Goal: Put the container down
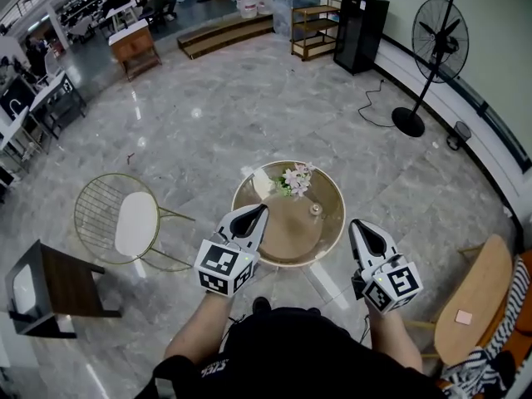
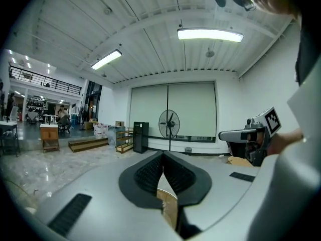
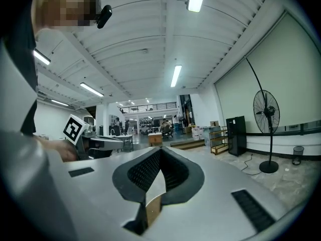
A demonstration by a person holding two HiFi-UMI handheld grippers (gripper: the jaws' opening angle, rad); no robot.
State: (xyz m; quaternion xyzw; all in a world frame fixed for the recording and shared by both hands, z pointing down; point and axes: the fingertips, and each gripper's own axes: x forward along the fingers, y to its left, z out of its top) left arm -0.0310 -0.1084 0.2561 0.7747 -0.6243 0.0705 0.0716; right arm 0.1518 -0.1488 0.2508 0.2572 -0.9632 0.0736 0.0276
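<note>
A round glass-topped table [image 1: 326, 241] stands just ahead of me, with a bunch of pale flowers [image 1: 295, 179] and a small round object [image 1: 316, 209] on it; I cannot tell whether that object is the container. My left gripper [image 1: 259, 210] hovers over the table's near left edge, jaws shut and empty. The right gripper [image 1: 357, 224] is held just off the near right edge, also shut with nothing in it. In the left gripper view the pads [image 2: 150, 172] meet at the tip, and the right gripper [image 2: 248, 134] shows at the side. The right gripper view shows closed pads [image 3: 145, 169] and the left gripper [image 3: 95, 142].
A gold wire chair with a white seat [image 1: 125, 219] stands to the left, and a dark side table [image 1: 50, 285] nearer me. At the right there is a wooden oval table [image 1: 470, 302]. A standing fan [image 1: 436, 56], a black cabinet [image 1: 360, 30] and a wooden shelf [image 1: 312, 27] line the far wall.
</note>
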